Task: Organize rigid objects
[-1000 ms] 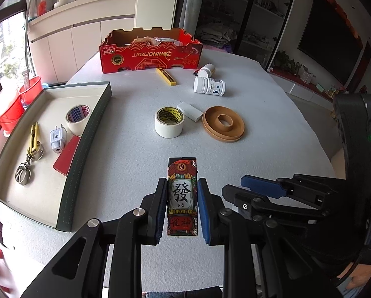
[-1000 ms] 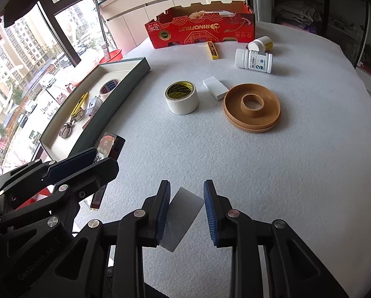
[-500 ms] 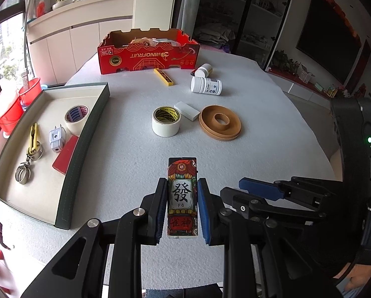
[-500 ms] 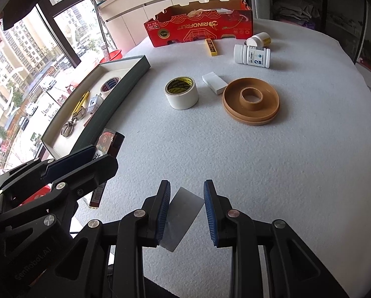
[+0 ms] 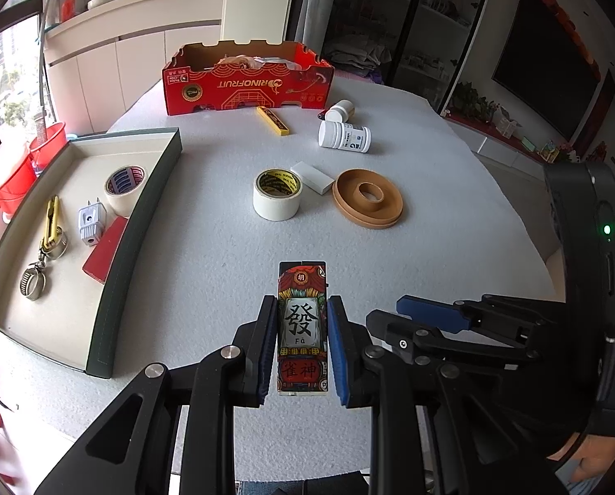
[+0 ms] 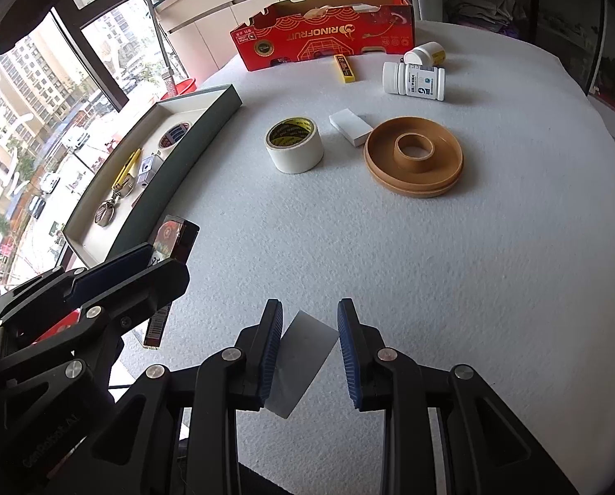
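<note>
My left gripper (image 5: 302, 344) is shut on a flat mahjong-print box (image 5: 302, 321), held above the near table edge; it also shows in the right wrist view (image 6: 171, 243). My right gripper (image 6: 310, 350) is shut on a clear plastic card (image 6: 303, 361), held by its corners, low over the table. It appears at right in the left wrist view (image 5: 431, 315). A green-walled tray (image 5: 134, 222) at left holds a tape roll (image 5: 124, 183), a plug adapter (image 5: 90, 222), a yellow clip (image 5: 51, 222), a hose clamp (image 5: 33, 284) and a red card (image 5: 103, 249).
On the white table lie a white tape roll (image 5: 277, 194), a white block (image 5: 312, 176), a tan ring dish (image 5: 367, 198), two white bottles (image 5: 344, 136), a yellow bar (image 5: 272, 120) and a red fruit carton (image 5: 247, 82) at the back.
Both grippers have pulled back slightly toward the near edge, still holding their objects. The table objects have not moved.
</note>
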The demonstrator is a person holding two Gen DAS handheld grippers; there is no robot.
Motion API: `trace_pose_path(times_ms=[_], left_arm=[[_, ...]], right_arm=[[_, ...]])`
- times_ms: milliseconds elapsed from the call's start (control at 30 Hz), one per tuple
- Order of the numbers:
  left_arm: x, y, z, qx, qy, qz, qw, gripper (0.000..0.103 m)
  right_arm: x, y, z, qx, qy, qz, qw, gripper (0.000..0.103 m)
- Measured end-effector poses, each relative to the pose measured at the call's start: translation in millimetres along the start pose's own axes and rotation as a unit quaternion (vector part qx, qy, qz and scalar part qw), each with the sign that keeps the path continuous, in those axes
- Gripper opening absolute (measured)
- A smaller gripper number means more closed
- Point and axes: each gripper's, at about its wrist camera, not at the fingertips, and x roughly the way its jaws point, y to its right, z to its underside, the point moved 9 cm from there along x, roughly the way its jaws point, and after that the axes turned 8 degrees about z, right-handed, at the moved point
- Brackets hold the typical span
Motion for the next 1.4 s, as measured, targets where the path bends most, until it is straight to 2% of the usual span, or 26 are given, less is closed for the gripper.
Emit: trace_pose_path(times_ms=[267, 567, 967, 1200, 1400], left_arm=[[-0.8, -11.3, -3.8, -0.011, 0.005, -0.003, 0.9999, 0.026], [-8.0, -42.8, -11.3, -0.046, 0.016, -0.017, 0.9987, 0.026], [-1.3, -65.7, -7.0, -0.069, 0.009, -0.015, 0.9975, 0.026], [-8.1, -106.7, -9.6, -0.107, 0.02, -0.041, 0.9933, 0.026], [-25.5, -154.4, -17.2, -0.142, 0.043, -0.076, 0.986, 0.026]], right_arm=[[2.7, -1.9, -1.4, -0.002, -0.003, 0.001, 1.0, 0.029], [5.1, -16.8, -10.8, -0.016, -0.005, -0.004, 1.0, 0.029], [12.9, -35.7, -21.1, -0.035, -0.01, -0.004, 0.999, 0.029], [17.4, -56.7, -38.1, -0.053, -0.006, -0.01, 0.999, 0.029], [18.2, -92.6, -67.6, -0.084, 0.009, -0.028, 0.996, 0.029]])
